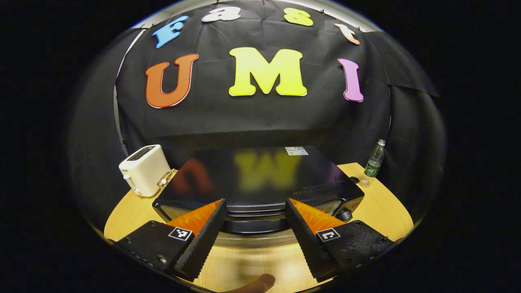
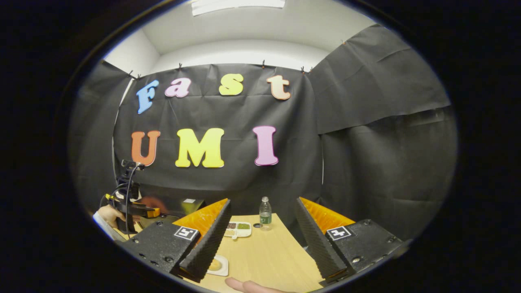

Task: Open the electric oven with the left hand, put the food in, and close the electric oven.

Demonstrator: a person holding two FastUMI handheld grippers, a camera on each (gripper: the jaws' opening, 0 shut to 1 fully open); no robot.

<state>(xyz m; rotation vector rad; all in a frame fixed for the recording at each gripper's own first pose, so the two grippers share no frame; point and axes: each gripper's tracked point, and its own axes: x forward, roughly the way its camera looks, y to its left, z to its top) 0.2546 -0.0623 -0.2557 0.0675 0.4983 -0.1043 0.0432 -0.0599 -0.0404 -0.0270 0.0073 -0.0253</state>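
The black electric oven (image 1: 260, 175) stands on a round wooden table (image 1: 378, 207), seen from above and in front. Its dark handle bar (image 1: 252, 223) runs along the front top edge. My left gripper (image 1: 254, 203) is open, its fingers spread just above and in front of that handle, holding nothing. In the right gripper view a hand holds the left gripper (image 2: 134, 209) at the far left, over the oven's top (image 2: 183, 204). A small white dish with yellowish food (image 2: 217, 265) lies by my open right gripper (image 2: 263, 200), which is empty and raised above the table.
A white toaster (image 1: 144, 170) sits left of the oven and a water bottle (image 1: 373, 162) right of it. A white compartment tray (image 2: 238, 229) and a bottle cap (image 2: 256, 225) lie near the bottle (image 2: 265, 213). A fingertip (image 1: 260, 283) shows at the near edge.
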